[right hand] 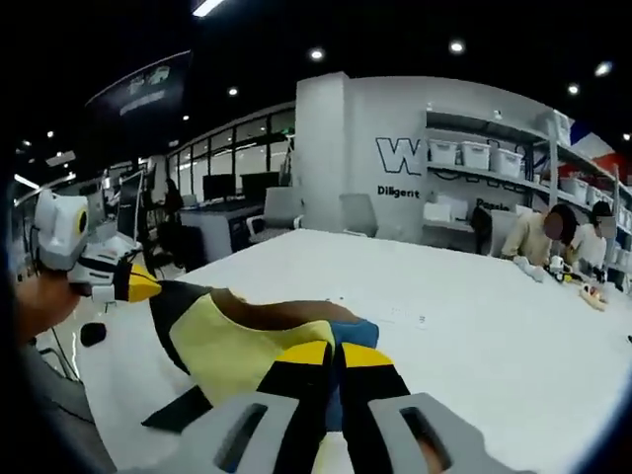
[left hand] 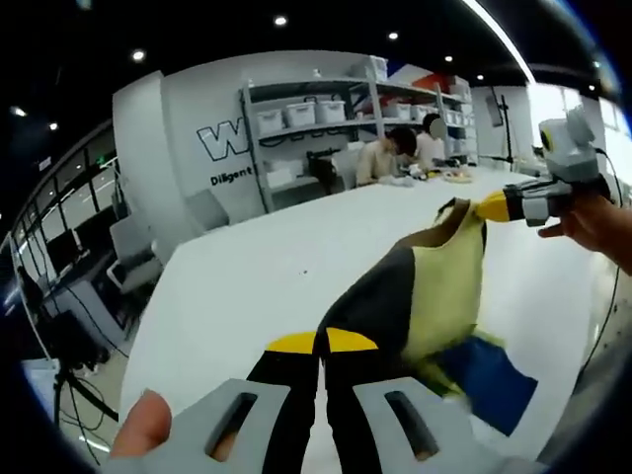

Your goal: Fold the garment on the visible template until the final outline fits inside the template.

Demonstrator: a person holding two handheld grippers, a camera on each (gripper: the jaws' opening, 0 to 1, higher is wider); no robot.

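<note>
White table (left hand: 296, 267), grey shelving (left hand: 316, 118), probably workshop.

We're in a lab or workshop office: a long white counter (right hand: 474, 326), metal shelving (left hand: 326, 109) stacked with storage bins, wall lettering (right hand: 395, 156) behind. Two people (left hand: 390, 156) work seated, monitors (right hand: 232, 186) line glass partitions, spotlights overhead.

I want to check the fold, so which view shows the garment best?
The left gripper view: the garment hangs stretched between both claws, its yellow, black and blue panels facing the camera. The right gripper view shows the garment lower and partly hidden behind the right claw.
</note>
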